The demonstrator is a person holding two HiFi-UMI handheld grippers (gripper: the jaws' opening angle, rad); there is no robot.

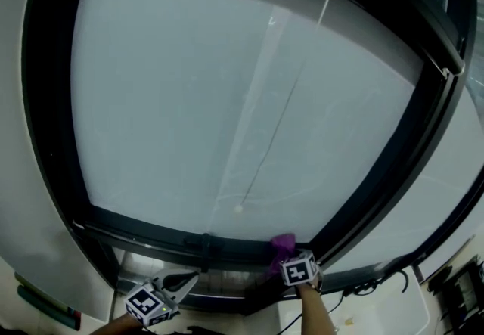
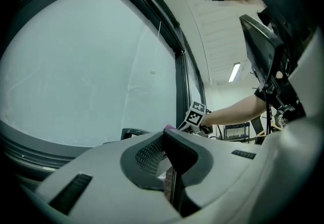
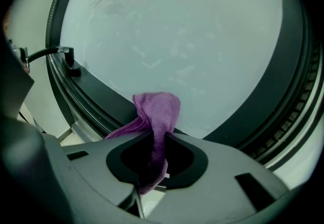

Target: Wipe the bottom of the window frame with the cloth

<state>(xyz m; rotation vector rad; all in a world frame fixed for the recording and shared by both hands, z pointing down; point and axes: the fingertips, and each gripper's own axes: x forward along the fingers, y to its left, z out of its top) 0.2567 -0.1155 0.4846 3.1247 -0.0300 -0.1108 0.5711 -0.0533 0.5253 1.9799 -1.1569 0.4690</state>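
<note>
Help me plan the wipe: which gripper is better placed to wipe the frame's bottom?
Right: the right gripper grips the cloth at the bottom frame. The left gripper is shut, empty, below it.

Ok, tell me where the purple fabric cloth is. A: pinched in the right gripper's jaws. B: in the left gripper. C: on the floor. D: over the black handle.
A: the purple fabric cloth sits pinched by the right gripper, at the dark bottom window frame.
</note>
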